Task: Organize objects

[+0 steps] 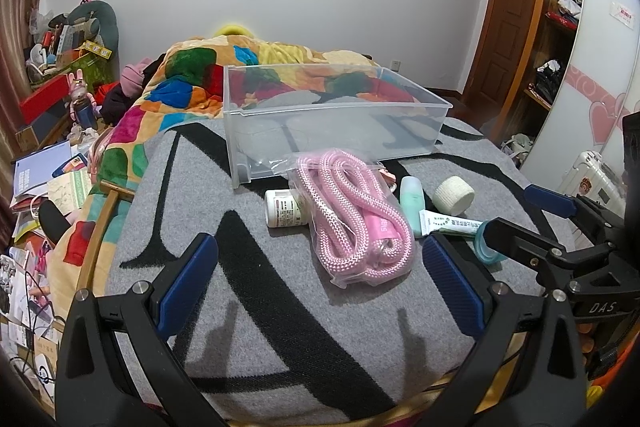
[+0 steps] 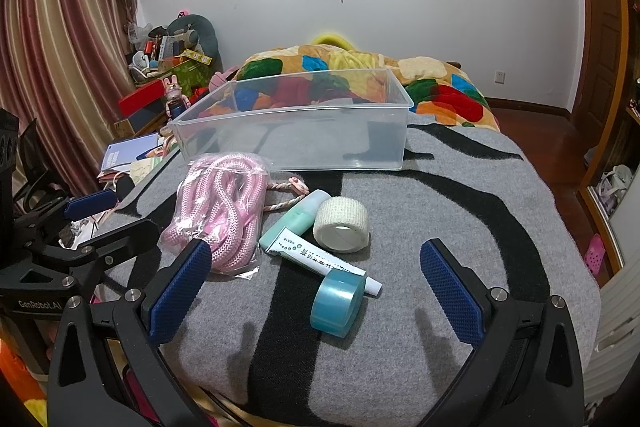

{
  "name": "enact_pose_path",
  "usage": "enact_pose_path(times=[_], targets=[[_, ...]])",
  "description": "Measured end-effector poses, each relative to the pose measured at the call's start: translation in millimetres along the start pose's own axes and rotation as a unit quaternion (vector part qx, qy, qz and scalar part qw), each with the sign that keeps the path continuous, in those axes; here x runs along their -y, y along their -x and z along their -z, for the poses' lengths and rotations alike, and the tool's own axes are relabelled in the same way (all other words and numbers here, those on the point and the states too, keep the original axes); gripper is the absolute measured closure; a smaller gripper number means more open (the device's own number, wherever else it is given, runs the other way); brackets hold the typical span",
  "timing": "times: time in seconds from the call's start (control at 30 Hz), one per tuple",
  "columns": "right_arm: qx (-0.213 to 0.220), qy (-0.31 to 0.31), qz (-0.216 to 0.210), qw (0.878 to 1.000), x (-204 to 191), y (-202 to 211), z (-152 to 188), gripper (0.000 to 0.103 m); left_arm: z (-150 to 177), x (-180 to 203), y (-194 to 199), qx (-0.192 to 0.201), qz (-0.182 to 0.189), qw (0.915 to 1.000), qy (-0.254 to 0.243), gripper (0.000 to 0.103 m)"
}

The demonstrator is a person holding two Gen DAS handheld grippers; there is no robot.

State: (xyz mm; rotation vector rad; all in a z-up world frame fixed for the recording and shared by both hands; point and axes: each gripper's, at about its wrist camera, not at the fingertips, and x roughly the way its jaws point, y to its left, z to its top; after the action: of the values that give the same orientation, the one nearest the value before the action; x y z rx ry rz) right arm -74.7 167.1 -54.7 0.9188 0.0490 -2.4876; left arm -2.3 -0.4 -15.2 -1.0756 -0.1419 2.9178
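A clear plastic bin (image 1: 400, 99) (image 2: 404, 131) stands empty on the grey blanket, behind a cluster of small items. A bagged pink rope (image 1: 356, 223) (image 2: 220, 219) lies in front of it. Around it lie a white pill bottle (image 1: 284, 207), a mint bottle (image 1: 412, 205) (image 2: 296, 217), a white bandage roll (image 1: 454, 195) (image 2: 342, 225), a white tube (image 1: 452, 223) (image 2: 320, 259) and a blue tape roll (image 1: 486, 245) (image 2: 338, 301). My left gripper (image 1: 320, 275) is open, just short of the rope. My right gripper (image 2: 316, 279) is open, around the tape roll and tube.
A colourful quilt (image 1: 192, 75) (image 2: 440, 91) is bunched behind the bin. The bed drops off at the left to a floor littered with papers and boxes (image 1: 44, 183) (image 2: 128, 151). A wardrobe and door (image 1: 516, 11) stand at right.
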Motion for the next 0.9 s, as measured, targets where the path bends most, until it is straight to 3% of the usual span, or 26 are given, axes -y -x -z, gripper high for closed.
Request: enact_pose_path(times=[0.47, 0.8, 0.9], targets=[[-0.003, -0.001, 0.001, 1.000, 1, -1, 0, 0.000, 0, -1, 0, -0.004, -0.006, 1.0000, -0.002, 0.000], [-0.015, -0.002, 0.017, 1.000, 13, -2, 5, 0.001, -20, 4, -28, -0.051, -0.007, 0.9987, 0.002, 0.000], [-0.024, -0.003, 0.020, 1.000, 22, -2, 10, 0.005, -28, 13, -44, -0.065, -0.009, 0.9979, -0.004, 0.000]])
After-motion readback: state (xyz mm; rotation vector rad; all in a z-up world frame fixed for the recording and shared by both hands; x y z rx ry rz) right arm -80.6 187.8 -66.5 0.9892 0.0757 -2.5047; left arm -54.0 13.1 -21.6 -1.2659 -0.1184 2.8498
